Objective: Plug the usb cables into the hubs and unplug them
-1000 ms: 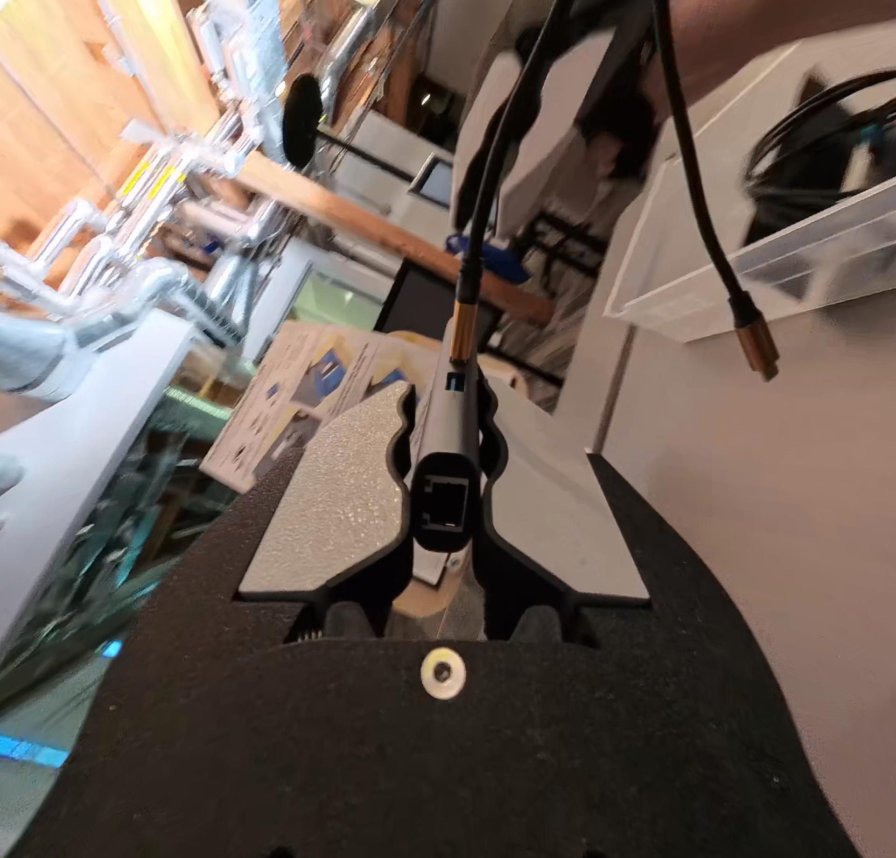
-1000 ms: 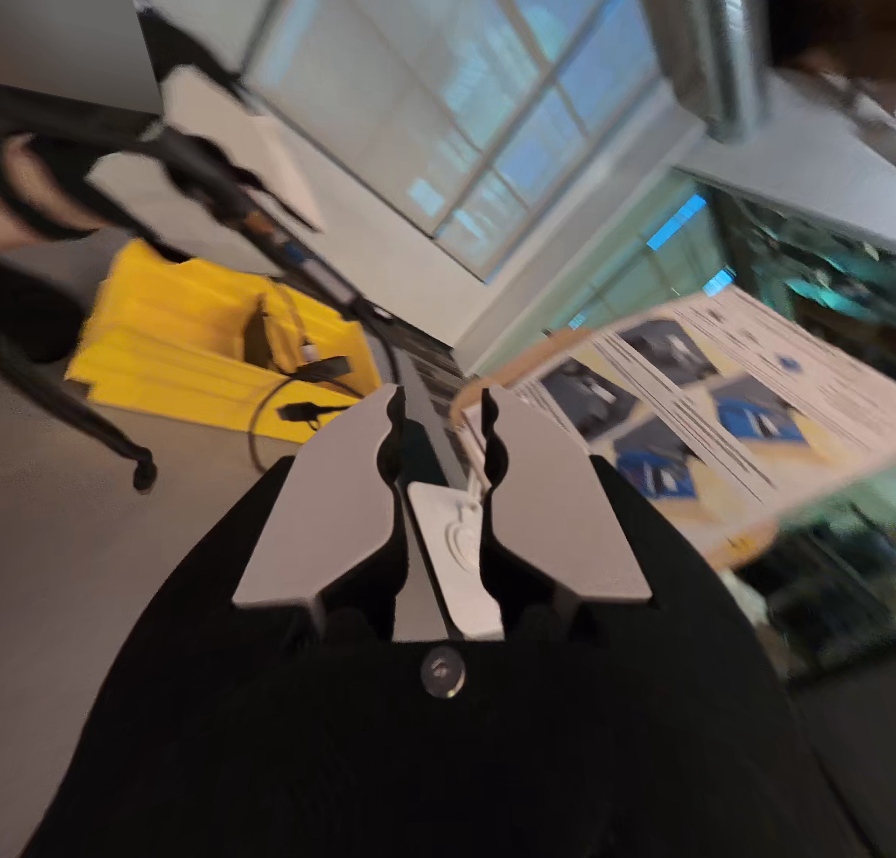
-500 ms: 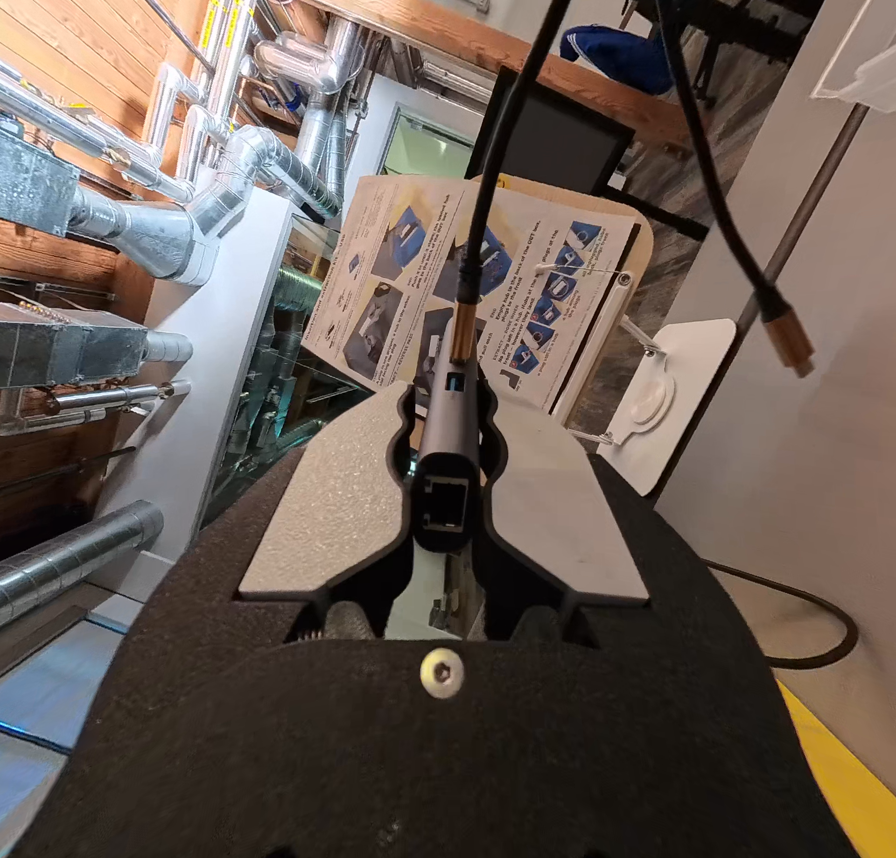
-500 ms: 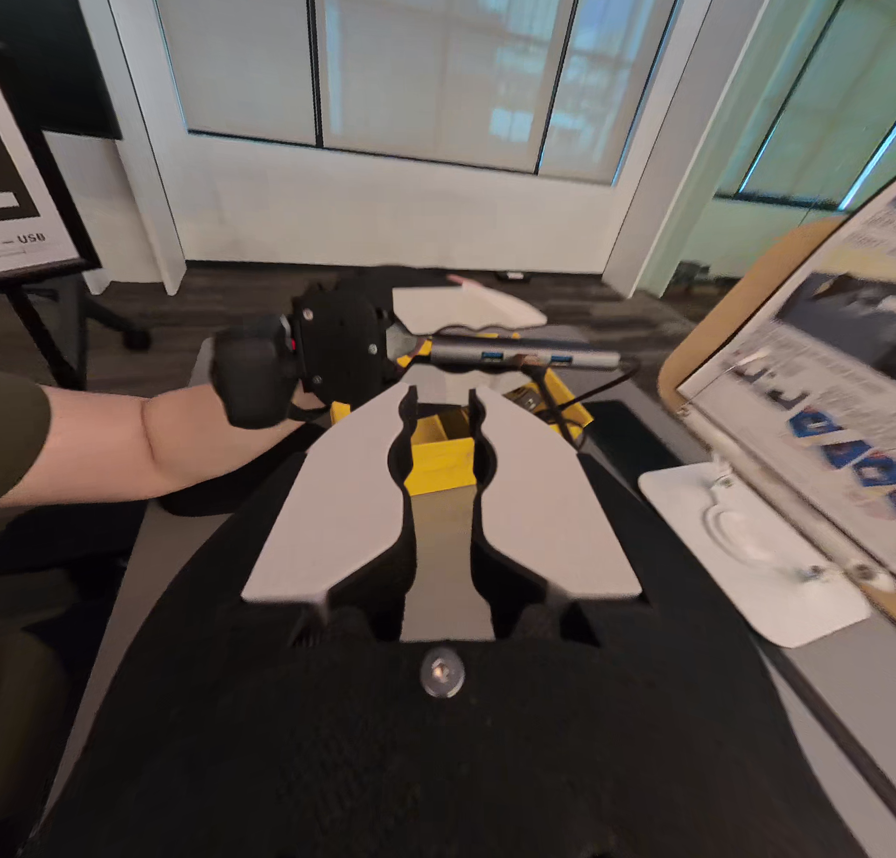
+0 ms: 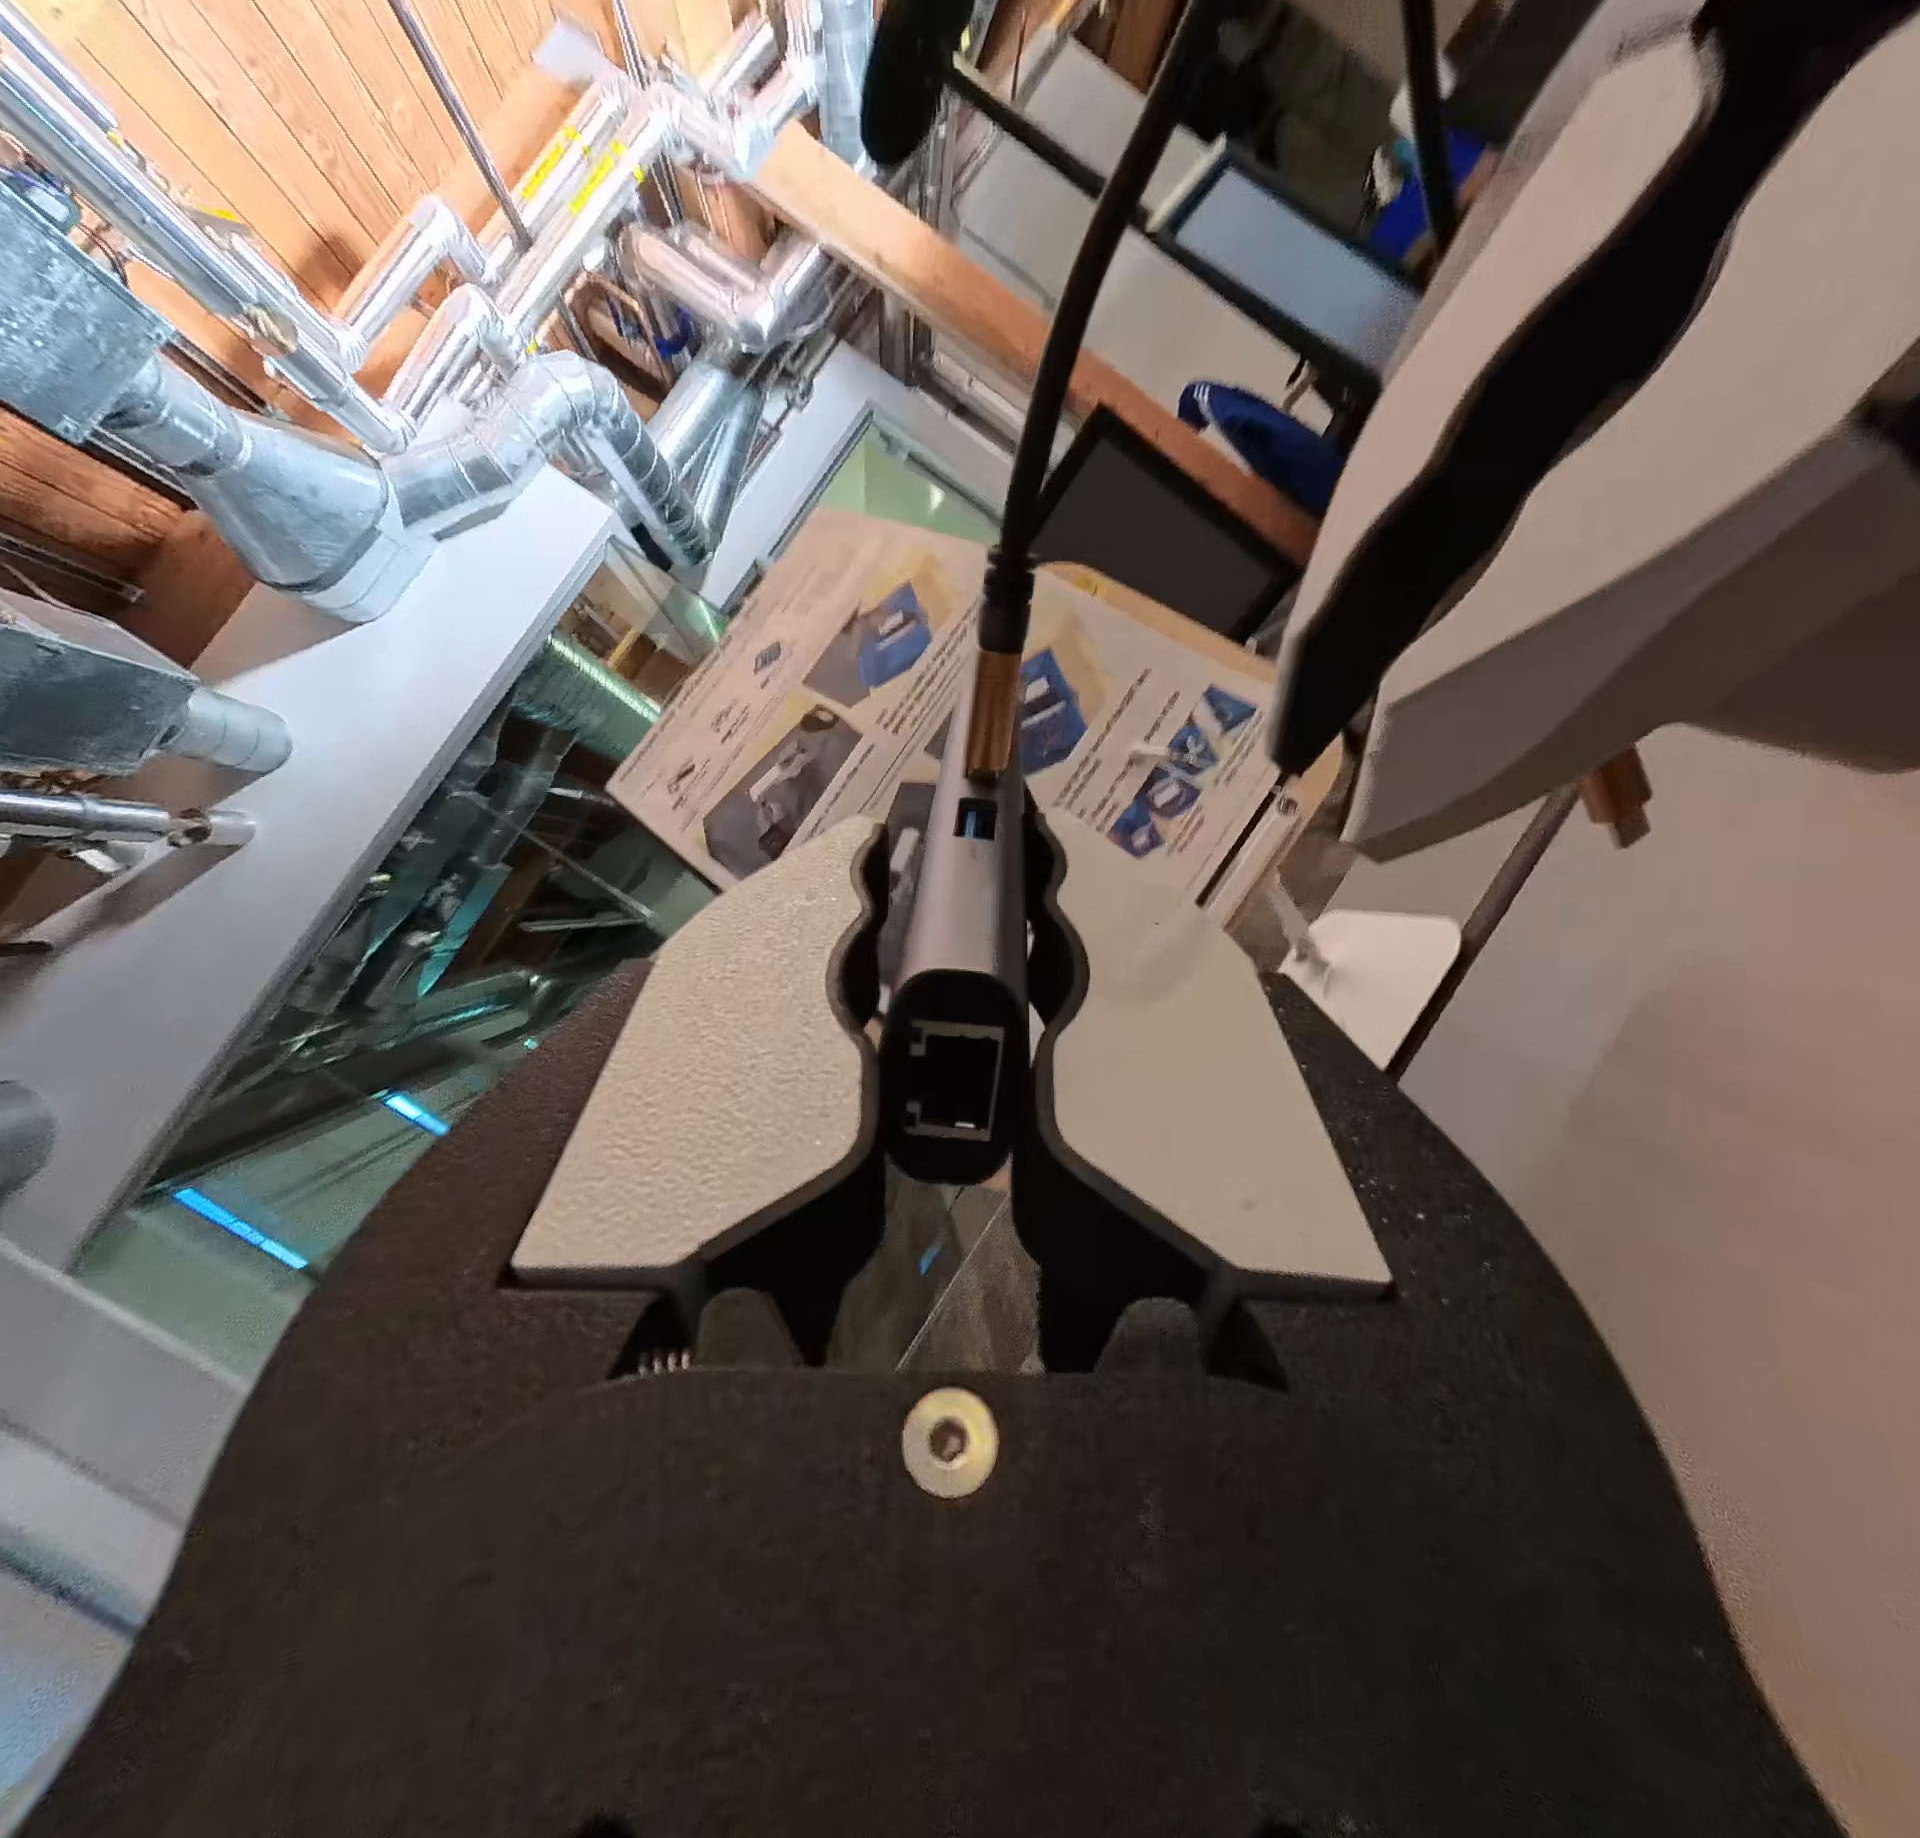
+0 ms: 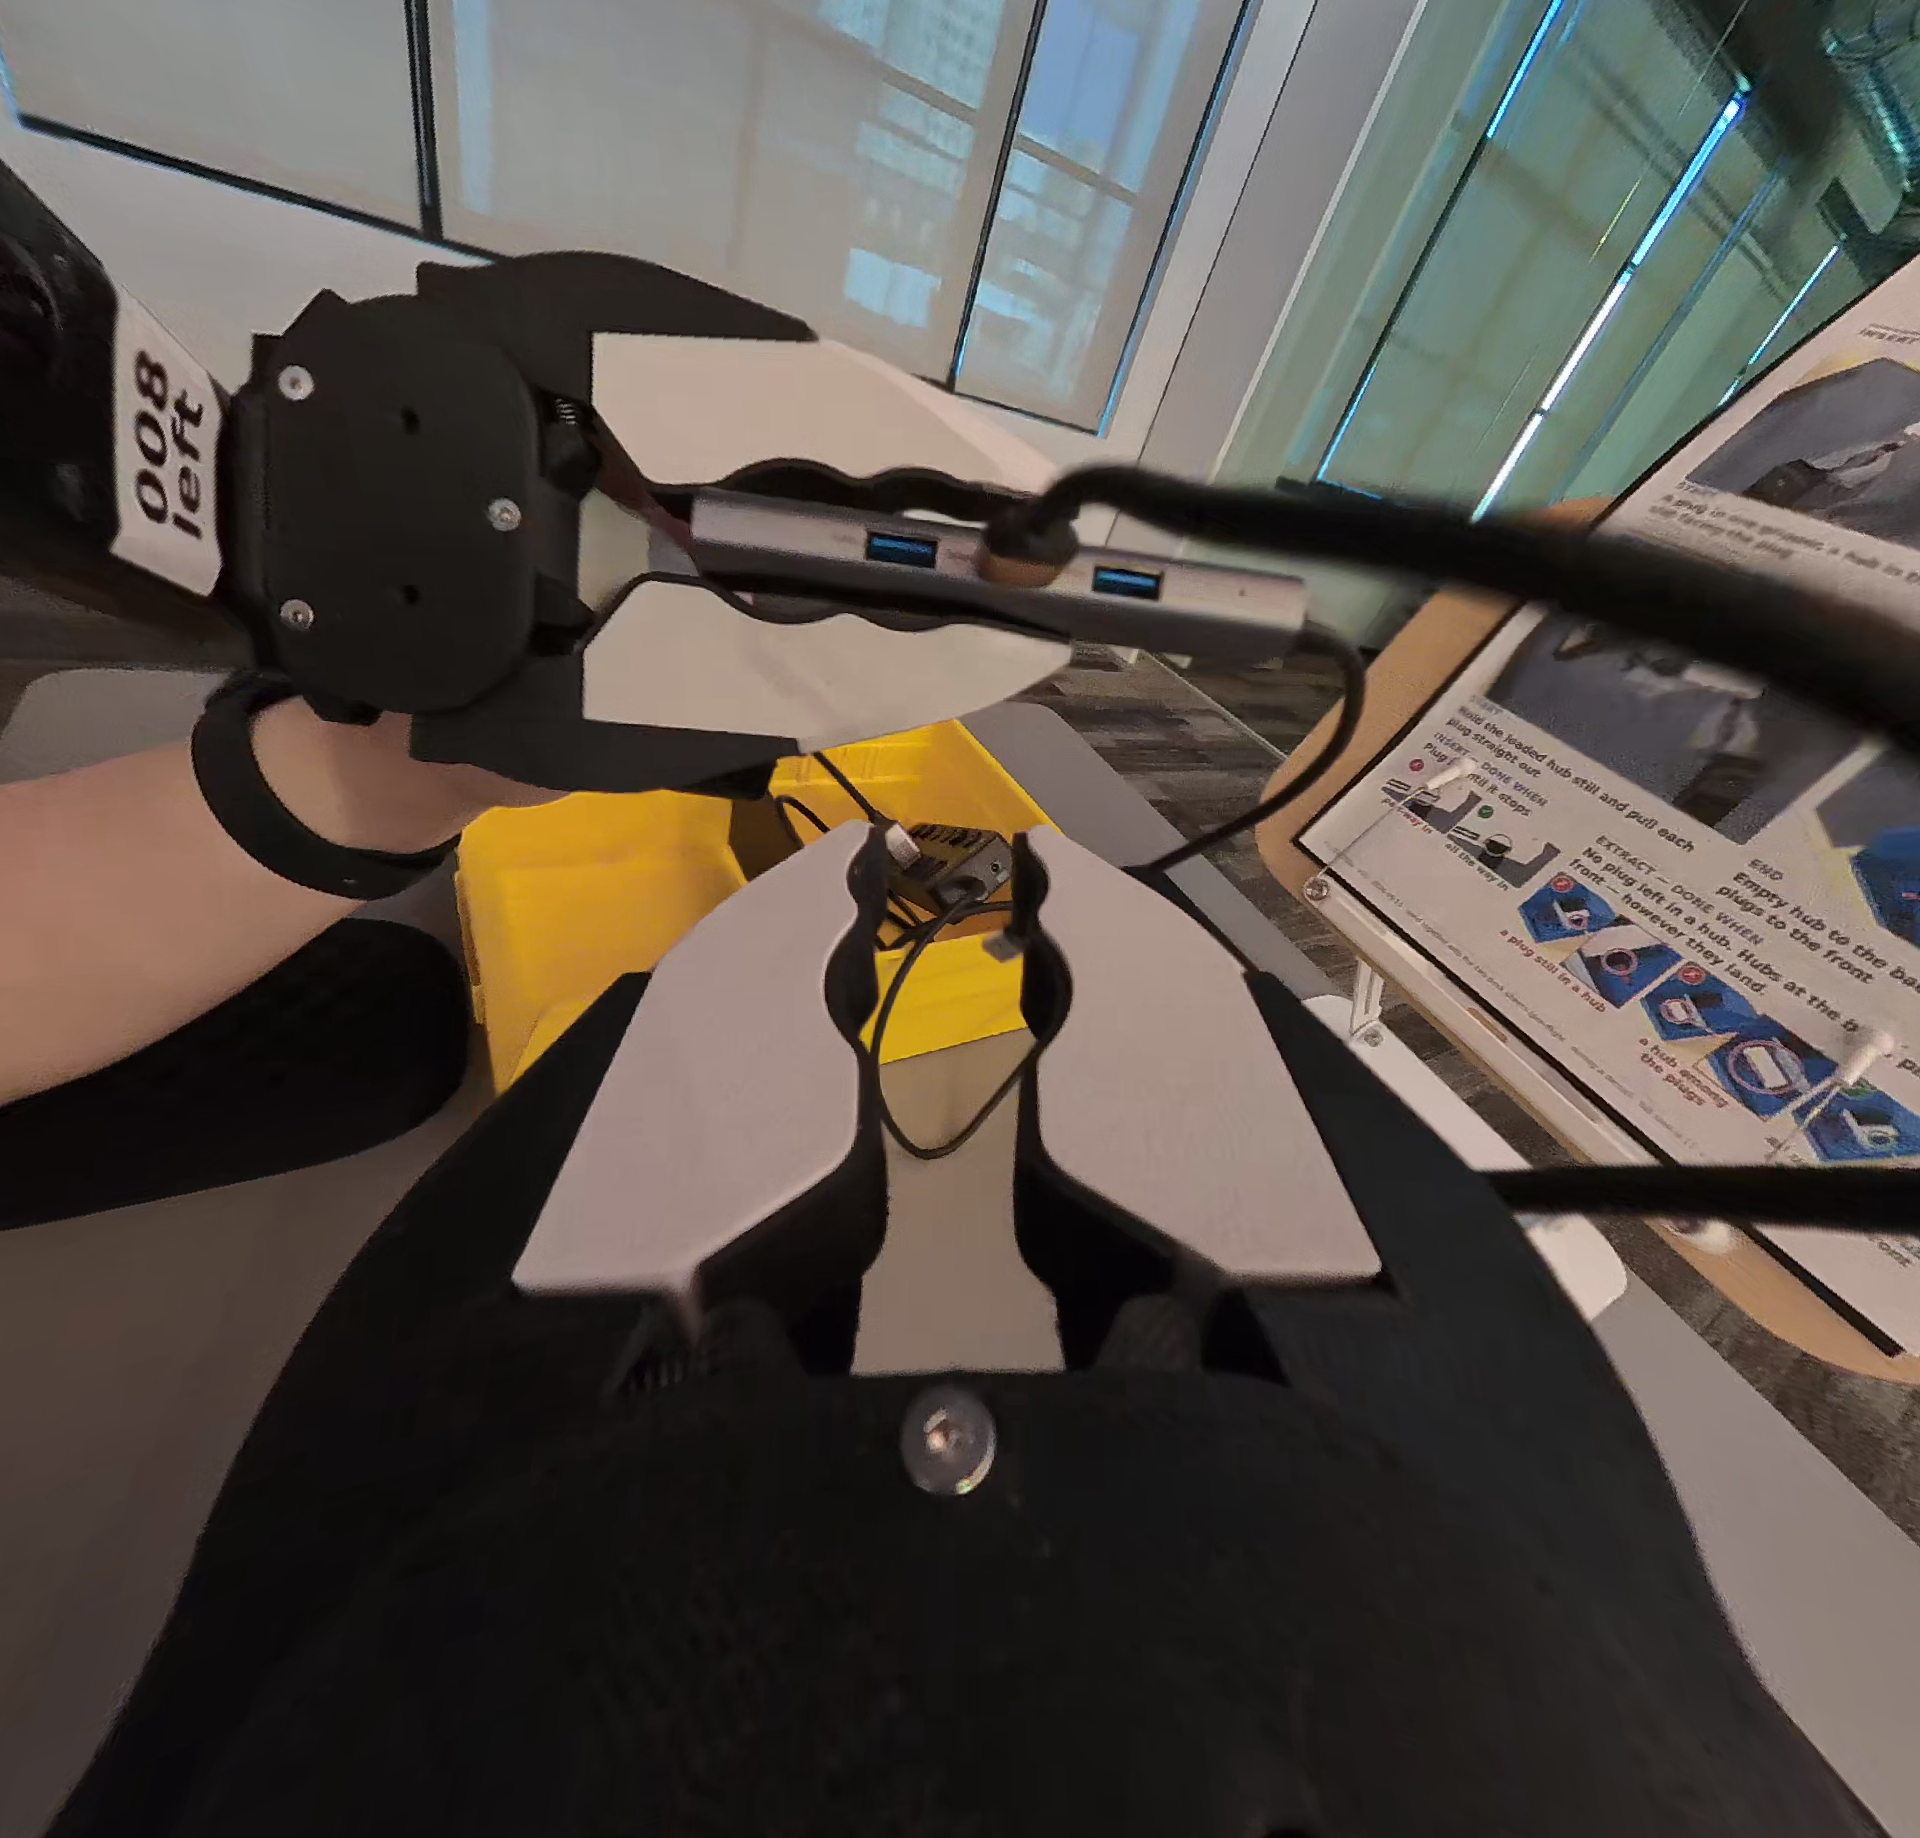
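Your left gripper [image 5: 951, 915] is clamped on the grey hub [image 5: 951, 967] at frame centre, 1 black cable [image 5: 1049, 386] plugged into it beyond. Your right gripper [image 6: 940, 905] stands apart, empty, below the hub [image 6: 997, 567]; farther back, lower centre, sits a yellow bin [image 6: 582, 895].

Black tongs [image 6: 940, 889], grey fingers [image 6: 717, 1082] (wristband [image 6: 272, 812], seemingly black)

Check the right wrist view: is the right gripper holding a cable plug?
No, the right gripper is open, with only the yellow bin showing between its fingers.

Right gripper [image 5: 1558, 500] moved in close beside held hub [image 5: 951, 957].
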Demonstrator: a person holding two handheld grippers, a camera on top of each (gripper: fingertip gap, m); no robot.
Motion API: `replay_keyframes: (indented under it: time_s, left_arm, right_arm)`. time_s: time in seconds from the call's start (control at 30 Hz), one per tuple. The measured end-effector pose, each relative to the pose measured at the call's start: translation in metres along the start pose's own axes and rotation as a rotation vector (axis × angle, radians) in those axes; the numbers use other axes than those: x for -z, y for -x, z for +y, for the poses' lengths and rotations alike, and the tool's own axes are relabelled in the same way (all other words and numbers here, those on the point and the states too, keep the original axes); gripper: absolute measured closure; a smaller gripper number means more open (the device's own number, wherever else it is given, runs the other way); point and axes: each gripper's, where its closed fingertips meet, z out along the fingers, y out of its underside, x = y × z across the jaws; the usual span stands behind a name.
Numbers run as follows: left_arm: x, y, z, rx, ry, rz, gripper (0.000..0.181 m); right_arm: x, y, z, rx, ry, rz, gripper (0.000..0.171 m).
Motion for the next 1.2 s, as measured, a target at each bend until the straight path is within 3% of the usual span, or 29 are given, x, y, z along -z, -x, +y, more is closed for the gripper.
replay_keyframes:
  time_s: [0.23, 0.43, 0.63, 1.2]
  left_arm:
    - [0.009, 0.006, -0.02, 0.098, -0.105, 0.005, 0.157]
    - [0.006, -0.001, -0.017, -0.086, -0.059, -0.053, 0.157]
    - [0.004, -0.016, -0.023, -0.186, -0.069, -0.055, 0.157]
    - [0.001, -0.024, -0.019, -0.296, -0.057, -0.062, 0.158]
  right_arm:
    - [0.01, 0.006, -0.018, 0.062, -0.047, 0.013, 0.148]
    - [0.011, 0.009, -0.025, 0.135, -0.07, 0.061, 0.14]
    - [0.012, -0.006, -0.023, 0.005, -0.115, 0.064, 0.131]
    - [0.017, -0.008, -0.024, 0.022, -0.087, 0.055, 0.152]
